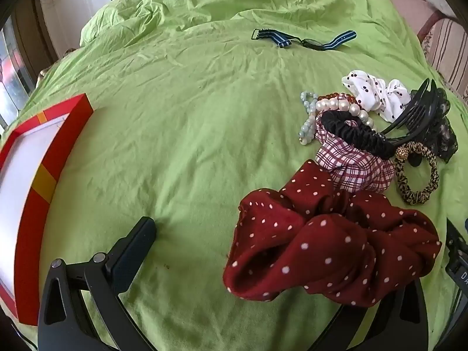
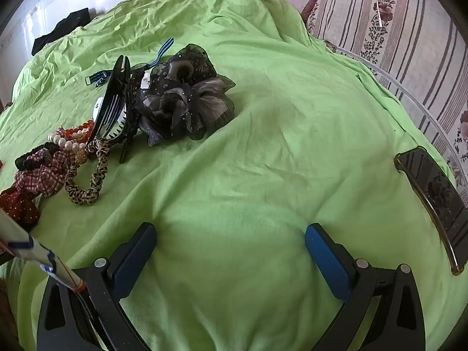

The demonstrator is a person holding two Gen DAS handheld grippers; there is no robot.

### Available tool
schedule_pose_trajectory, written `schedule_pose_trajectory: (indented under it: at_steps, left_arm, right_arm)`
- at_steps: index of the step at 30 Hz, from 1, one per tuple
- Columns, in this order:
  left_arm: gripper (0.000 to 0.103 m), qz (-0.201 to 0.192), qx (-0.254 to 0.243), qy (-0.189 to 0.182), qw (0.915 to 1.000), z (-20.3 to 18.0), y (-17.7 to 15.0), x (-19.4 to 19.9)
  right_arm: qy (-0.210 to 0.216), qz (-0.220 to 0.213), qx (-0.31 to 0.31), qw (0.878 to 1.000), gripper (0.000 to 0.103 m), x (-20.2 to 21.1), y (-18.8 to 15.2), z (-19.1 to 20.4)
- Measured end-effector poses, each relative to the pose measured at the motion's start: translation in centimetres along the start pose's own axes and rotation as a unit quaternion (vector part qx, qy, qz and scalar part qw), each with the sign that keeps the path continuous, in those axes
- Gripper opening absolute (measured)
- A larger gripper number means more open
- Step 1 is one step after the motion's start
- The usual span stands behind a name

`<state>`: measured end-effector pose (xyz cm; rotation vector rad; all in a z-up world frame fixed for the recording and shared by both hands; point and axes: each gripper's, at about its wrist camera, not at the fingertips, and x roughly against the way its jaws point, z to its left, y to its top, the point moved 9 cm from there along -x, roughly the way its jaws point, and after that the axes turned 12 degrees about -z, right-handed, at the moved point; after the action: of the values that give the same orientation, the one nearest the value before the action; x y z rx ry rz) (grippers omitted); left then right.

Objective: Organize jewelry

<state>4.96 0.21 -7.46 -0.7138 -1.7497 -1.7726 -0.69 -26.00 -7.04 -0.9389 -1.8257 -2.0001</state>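
A heap of hair ties and jewelry lies on the green sheet [image 1: 190, 117]. In the left wrist view a dark red polka-dot scrunchie [image 1: 330, 245] is nearest, and it covers the right finger of my left gripper [image 1: 231, 234], which stands open with its pads pressing on nothing. Behind it are a plaid scrunchie [image 1: 354, 166], a black scrunchie [image 1: 356, 137], a pearl bracelet [image 1: 342, 106], a pale blue bead bracelet [image 1: 307, 122], a leopard hair tie [image 1: 415, 181] and a black claw clip [image 1: 418, 117]. My right gripper [image 2: 231, 234] is open over bare sheet, right of the heap.
A red box [image 1: 38, 181] with a white inside sits at the left edge. A watch with a blue striped strap [image 1: 307, 41] lies farther back. A dark sheer scrunchie [image 2: 187, 99] sits beside the clip. A phone [image 2: 435, 201] lies at the right, near a striped cushion [image 2: 409, 29].
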Motion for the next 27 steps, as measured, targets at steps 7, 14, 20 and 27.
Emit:
schedule_pose_trajectory:
  at_steps: [7, 14, 20, 27]
  left_arm:
    - [0.103, 0.012, -0.044, 0.002, 0.9990, 0.5, -0.9, 2.6]
    - [0.103, -0.016, -0.038, -0.015, 0.9990, 4.0, -1.5, 9.1]
    - [0.103, -0.054, -0.007, -0.013, 0.9984, 9.4, 0.5, 13.5]
    - [0.103, -0.091, 0.039, 0.056, 0.9935, 22.5, 1.9, 16.0]
  right_arm:
    - [0.000, 0.001, 0.000, 1.000, 0.103, 0.3, 0.0, 0.3]
    - [0.020, 0.026, 0.010, 0.999, 0.103, -0.2, -0.3, 0.4]
    - [0.013, 0.054, 0.027, 0.998, 0.101, 0.4, -0.2, 0.6]
    - [0.083, -0.007, 0.047, 0.995, 0.084, 7.7, 1.8, 6.5]
